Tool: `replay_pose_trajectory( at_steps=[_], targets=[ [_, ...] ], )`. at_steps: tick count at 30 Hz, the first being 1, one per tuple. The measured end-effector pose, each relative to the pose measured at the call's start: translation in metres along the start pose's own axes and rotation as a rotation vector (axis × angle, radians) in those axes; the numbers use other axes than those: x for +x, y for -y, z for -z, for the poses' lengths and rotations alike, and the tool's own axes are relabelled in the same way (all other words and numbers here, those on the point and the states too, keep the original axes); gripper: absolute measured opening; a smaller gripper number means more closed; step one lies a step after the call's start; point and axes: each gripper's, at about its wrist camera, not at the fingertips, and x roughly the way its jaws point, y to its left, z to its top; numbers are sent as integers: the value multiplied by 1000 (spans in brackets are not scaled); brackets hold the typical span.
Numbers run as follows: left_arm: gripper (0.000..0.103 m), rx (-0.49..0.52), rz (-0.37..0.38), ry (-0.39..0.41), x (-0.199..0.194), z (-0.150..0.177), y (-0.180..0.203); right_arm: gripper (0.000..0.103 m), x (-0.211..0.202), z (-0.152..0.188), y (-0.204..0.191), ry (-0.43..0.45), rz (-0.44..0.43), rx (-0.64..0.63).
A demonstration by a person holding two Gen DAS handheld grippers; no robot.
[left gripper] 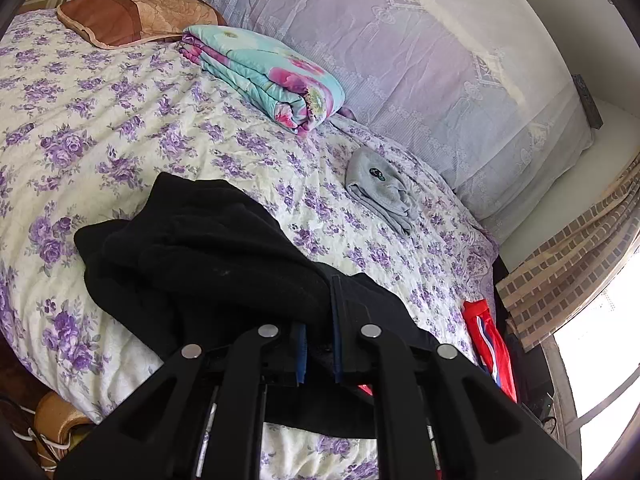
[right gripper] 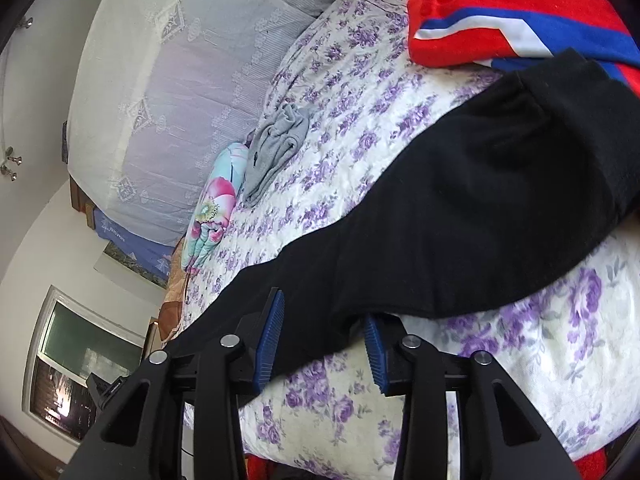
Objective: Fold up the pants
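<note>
Black pants [left gripper: 208,248] lie bunched on the floral bedspread [left gripper: 120,128]. My left gripper [left gripper: 320,340] is shut on a fold of the black cloth, its blue pads close together with fabric between them. In the right wrist view the pants [right gripper: 460,208] stretch across the bed as a long black band. My right gripper [right gripper: 324,340] is open, its blue pads [right gripper: 270,344] wide apart at the pants' lower edge, with black cloth lying between them.
A folded teal and pink quilt [left gripper: 264,76] and a brown pillow [left gripper: 132,16] lie at the bed's far side. A grey garment [left gripper: 380,188] lies near the headboard cover. A red, white and blue garment [right gripper: 520,16] lies beside the pants at the bed's edge.
</note>
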Motion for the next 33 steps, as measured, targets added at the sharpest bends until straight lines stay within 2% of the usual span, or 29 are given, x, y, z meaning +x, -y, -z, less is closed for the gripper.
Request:
replay_pose_trajectory(
  at_steps=[1,2,3,7,10,14,17,20,23,26,33],
  targets=[
    [8,-3,2,0,0,0,-1,22,5,-4,3,-7,16,6],
    [8,-2,1,-1,0,-1,-1,9,10,-7,10,-15,12,31],
    [8,-1,-1,-2,0,-1,-1,3,10,-7,17,-15,-11,59],
    [8,-28,14,-2,-5,-4,-6,3,-24,4,10,37,-101,18],
    [8,-11,30,45,-27,-8,1,3,-68,-1,-7,86,-202,-11],
    [8,7,88,106,-62,-18,15,3,-116,-15,-28,193,-277,-83],
    [8,9,122,112,-69,-28,26,3,-127,-20,-30,218,-298,-91],
    [8,53,84,124,-60,-37,42,3,-131,-28,-35,240,-281,-111],
    [9,75,79,111,-44,-49,53,3,-126,-46,-44,259,-240,-142],
    [9,99,40,113,-23,-67,64,3,-104,-72,-53,246,-199,-145],
    [9,105,-56,81,48,-112,75,3,-8,-140,-43,147,-119,-74]
  ],
)
